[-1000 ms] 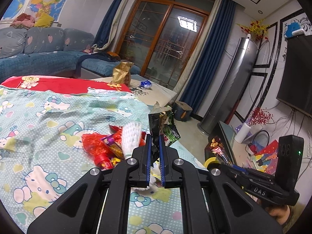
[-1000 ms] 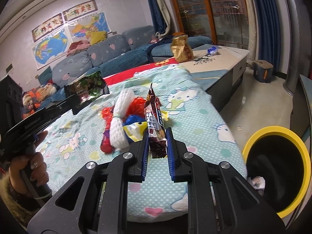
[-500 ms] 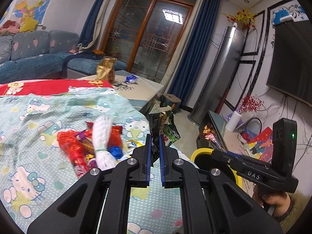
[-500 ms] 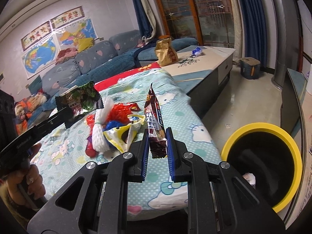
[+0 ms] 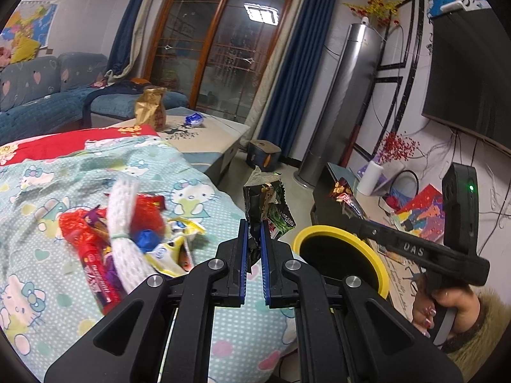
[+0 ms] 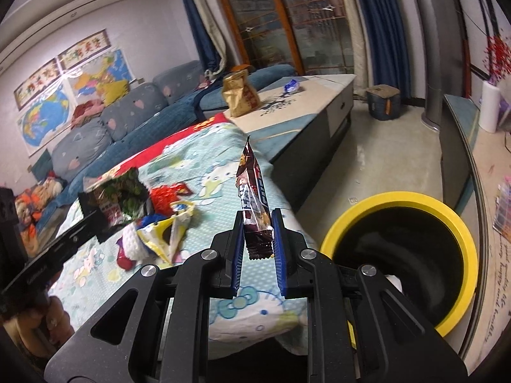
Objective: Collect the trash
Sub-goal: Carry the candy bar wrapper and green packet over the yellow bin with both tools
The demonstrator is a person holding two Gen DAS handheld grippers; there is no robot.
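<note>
Beyond the bed's near edge, both clamped claws, left gripping a green wrapper and right a brown wrapper, hang near the open yellow-rimmed bin.

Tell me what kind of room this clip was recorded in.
Most likely a home living room: a blue sectional sofa along the wall, a wall-mounted TV over a cluttered low stand, and a coffee table by the glazed sliding doors. Wrappers lie on a cartoon-print blanket.

A bed covered by a pale teal cartoon-cat print sheet carries a heap of crumpled wrappers and a white foam net sleeve.
</note>
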